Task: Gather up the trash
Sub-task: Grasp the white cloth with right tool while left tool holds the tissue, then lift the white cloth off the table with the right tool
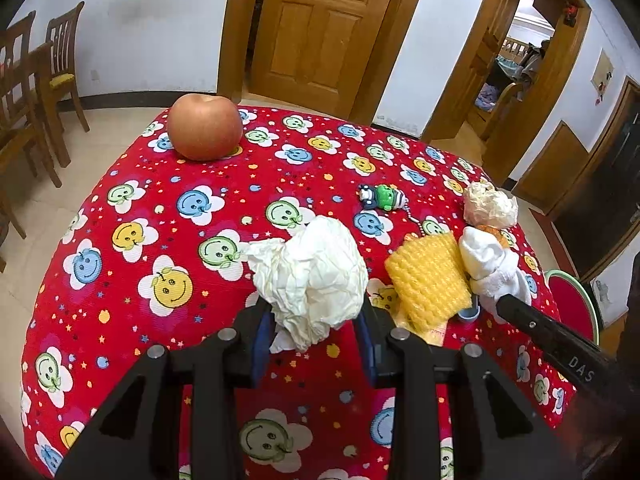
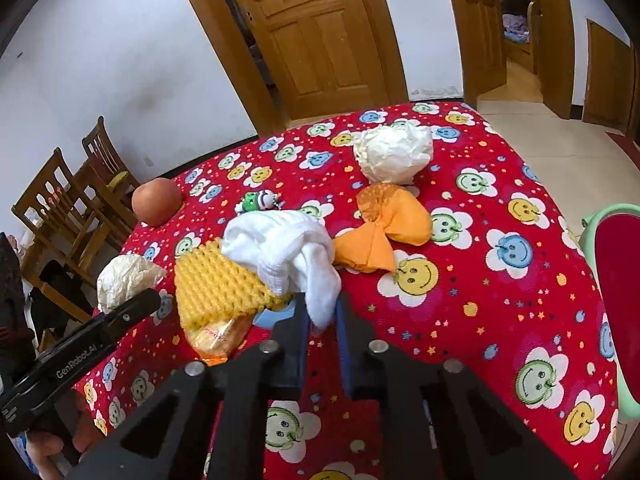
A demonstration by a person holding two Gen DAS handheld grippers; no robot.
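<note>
**A home dining room**

Ahead of the tongs lies a tabletop point(image 1: 132, 184) under a red cloth printed with smiling flowers, bearing an apple point(image 1: 205, 126) and a small toy point(image 1: 382, 197). Beyond it stands a panelled wooden door point(image 1: 320, 28) in a white wall. Wooden dining chairs point(image 1: 60, 76) wait far to the left. To the right, an open doorway point(image 1: 516, 68) shows a bedroom with bedding.

Left gripper point(image 2: 132, 312) — "GenRobot.AI"; right gripper point(image 1: 516, 312) — "DAS".
</note>
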